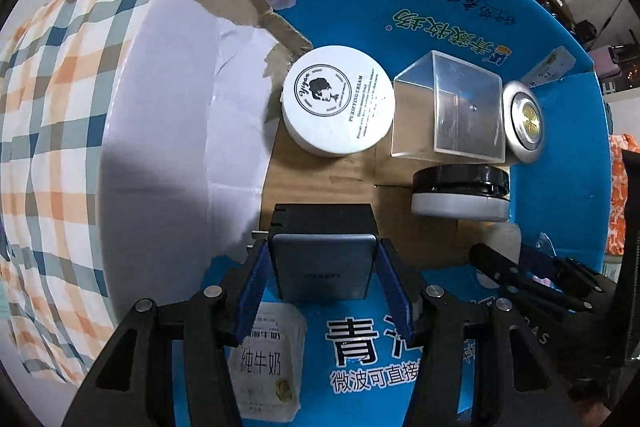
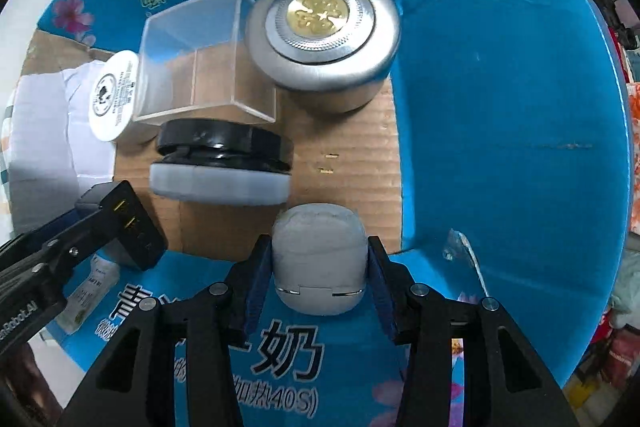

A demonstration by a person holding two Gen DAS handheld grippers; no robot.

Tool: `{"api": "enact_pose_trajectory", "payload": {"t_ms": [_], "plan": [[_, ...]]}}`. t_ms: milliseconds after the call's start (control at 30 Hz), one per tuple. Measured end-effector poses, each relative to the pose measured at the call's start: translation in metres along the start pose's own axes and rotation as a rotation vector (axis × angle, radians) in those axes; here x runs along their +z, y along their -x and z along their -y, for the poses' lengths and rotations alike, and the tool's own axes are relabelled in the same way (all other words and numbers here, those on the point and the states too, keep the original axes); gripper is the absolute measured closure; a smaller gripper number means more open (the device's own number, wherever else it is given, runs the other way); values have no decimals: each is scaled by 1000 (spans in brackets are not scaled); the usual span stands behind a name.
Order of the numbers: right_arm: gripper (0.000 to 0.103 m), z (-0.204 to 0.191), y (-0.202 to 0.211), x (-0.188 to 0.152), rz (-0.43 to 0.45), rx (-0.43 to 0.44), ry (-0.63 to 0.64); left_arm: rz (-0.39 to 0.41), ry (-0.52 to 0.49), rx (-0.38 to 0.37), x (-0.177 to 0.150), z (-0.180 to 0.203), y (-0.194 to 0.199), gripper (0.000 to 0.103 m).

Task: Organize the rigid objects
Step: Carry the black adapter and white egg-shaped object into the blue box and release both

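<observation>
Grippers [image 1: 322, 267] [image 2: 318, 269] clamp charger [image 1: 324, 267], earbud case [image 2: 320, 259].

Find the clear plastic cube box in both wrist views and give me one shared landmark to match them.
Left wrist view: clear plastic cube box, right of centre, between the white cream jar and the silver round tin.
Right wrist view: upper left, left of the silver tin.
Shared landmark: the black-lidded white jar, just below the cube in both.

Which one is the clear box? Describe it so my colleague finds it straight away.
Look inside the blue carton, on its brown cardboard floor. The clear box stands between the white cream jar and the silver tin. It alone is square-edged and see-through; its neighbours are round and opaque.
</observation>
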State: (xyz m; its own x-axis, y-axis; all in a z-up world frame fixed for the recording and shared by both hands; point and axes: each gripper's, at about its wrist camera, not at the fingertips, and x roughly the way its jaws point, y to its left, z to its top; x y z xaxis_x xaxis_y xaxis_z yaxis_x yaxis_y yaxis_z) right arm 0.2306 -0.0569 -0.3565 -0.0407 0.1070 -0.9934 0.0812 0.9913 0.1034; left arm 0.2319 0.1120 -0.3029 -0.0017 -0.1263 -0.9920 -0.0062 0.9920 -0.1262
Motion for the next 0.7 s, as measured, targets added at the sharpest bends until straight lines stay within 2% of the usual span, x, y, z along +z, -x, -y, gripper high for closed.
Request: {"api": "enact_pose_trajectory", "payload": {"t_ms": [167,267,333,400,433,500,600,700], "plan": [[54,4,-4,0,-7,-6,4,-6,-6,11,-7,2,1,51],[51,1,1,-2,1,-4,13,17,-17,25,-4,8,13,51],[40,1,7,-5,19,-10,21,16,-22,43,-8,11,19,51],[16,0,17,-8,49,-17,31,13,-20,56,-11,16,26,51],[15,0,23,-11,67,-14,37,21,-19,58,-14,18,32,51],[15,1,34,-17,90,-9,49,43,-16,68,-21,19,44,32],[15,4,57,-34,143,-16,68,86,-12,70,-32,17,65,15],[14,4,80,-50,205,-25,88,150,-29,97,-39,19,94,12]]}}
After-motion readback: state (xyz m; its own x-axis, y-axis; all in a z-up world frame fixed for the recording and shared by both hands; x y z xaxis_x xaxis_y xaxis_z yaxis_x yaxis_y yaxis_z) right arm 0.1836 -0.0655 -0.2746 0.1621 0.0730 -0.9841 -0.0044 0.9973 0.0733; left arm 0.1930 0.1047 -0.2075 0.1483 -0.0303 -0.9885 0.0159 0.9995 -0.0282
